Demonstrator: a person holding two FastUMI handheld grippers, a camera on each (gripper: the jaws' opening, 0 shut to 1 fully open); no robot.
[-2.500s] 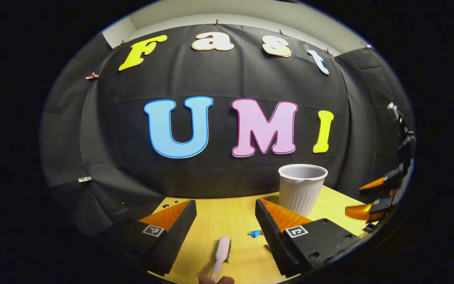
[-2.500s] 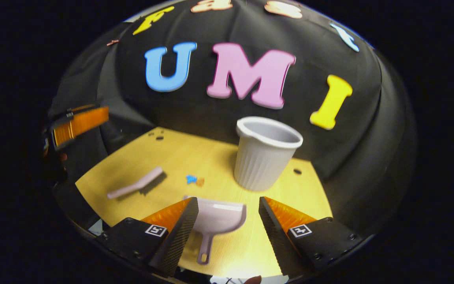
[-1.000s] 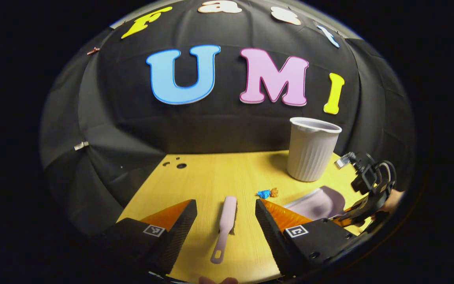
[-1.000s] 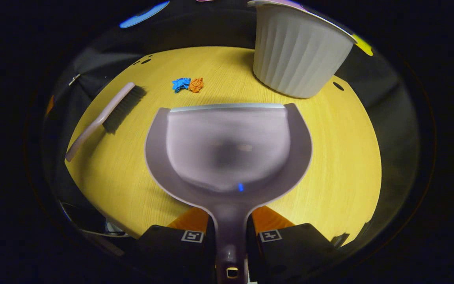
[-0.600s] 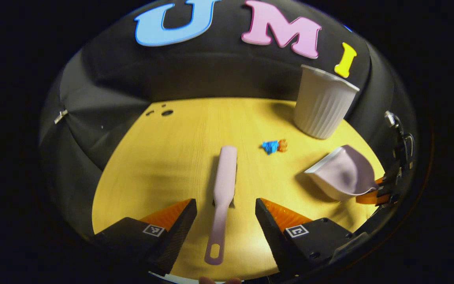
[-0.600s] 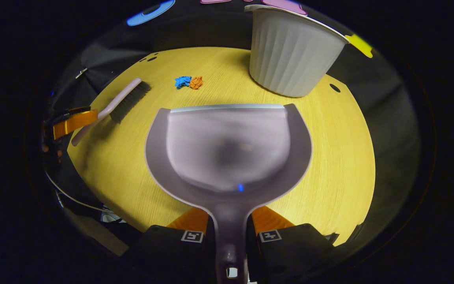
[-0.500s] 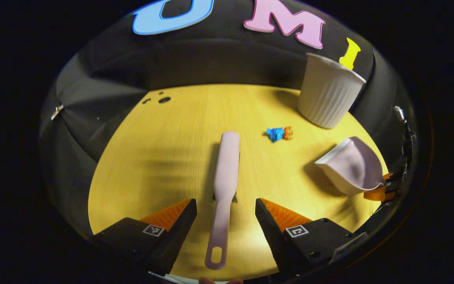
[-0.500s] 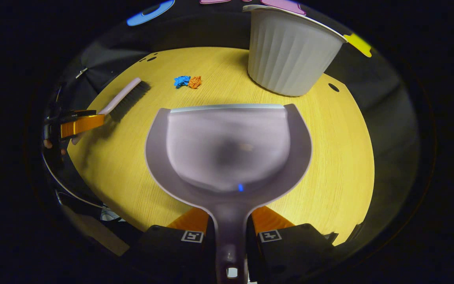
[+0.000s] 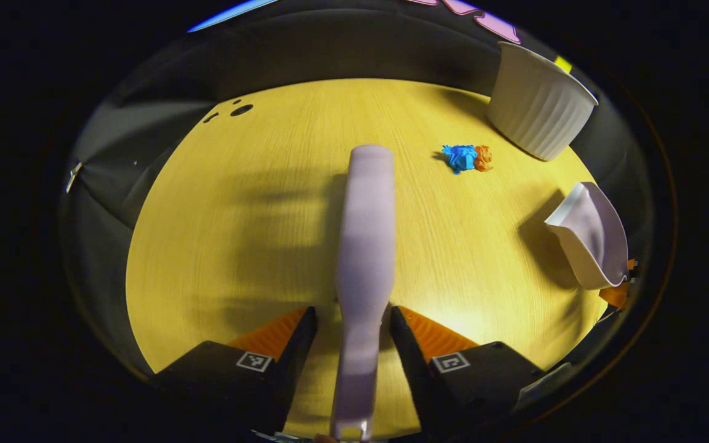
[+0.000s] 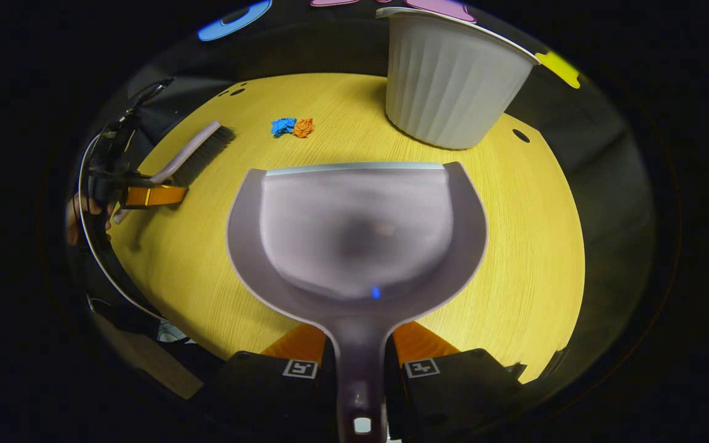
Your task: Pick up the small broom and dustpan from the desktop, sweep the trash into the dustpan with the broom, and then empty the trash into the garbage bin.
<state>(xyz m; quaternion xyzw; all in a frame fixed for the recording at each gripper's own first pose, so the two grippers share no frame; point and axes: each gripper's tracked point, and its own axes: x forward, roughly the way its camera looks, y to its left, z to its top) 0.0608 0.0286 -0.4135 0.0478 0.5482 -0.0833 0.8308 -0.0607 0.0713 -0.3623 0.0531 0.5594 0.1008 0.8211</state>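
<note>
A pale lilac broom [image 9: 364, 246] lies on the yellow table [image 9: 225, 234], its handle running back between the fingers of my left gripper [image 9: 352, 315]. That gripper is open; a thin gap shows beside the handle. The right gripper view has the broom [image 10: 191, 151] at the left with my left gripper [image 10: 152, 195] over its handle. My right gripper [image 10: 359, 363] is shut on the handle of the lilac dustpan [image 10: 357, 234], held just above the table. Blue and orange paper scraps [image 9: 466, 157] [image 10: 293, 127] lie ahead of the pan. The dustpan [image 9: 588, 237] hangs at the right.
A white ribbed bin [image 10: 453, 86] [image 9: 539, 111] stands at the table's back right, close behind the dustpan. Small holes [image 9: 240, 111] mark the table's far left corner. A hand [image 10: 74, 215] holds the left gripper at the table's left edge. Black cloth surrounds the table.
My left gripper has dropped down and forward over the broom handle, and its fingers have narrowed around it. The right gripper keeps holding the dustpan almost still.
</note>
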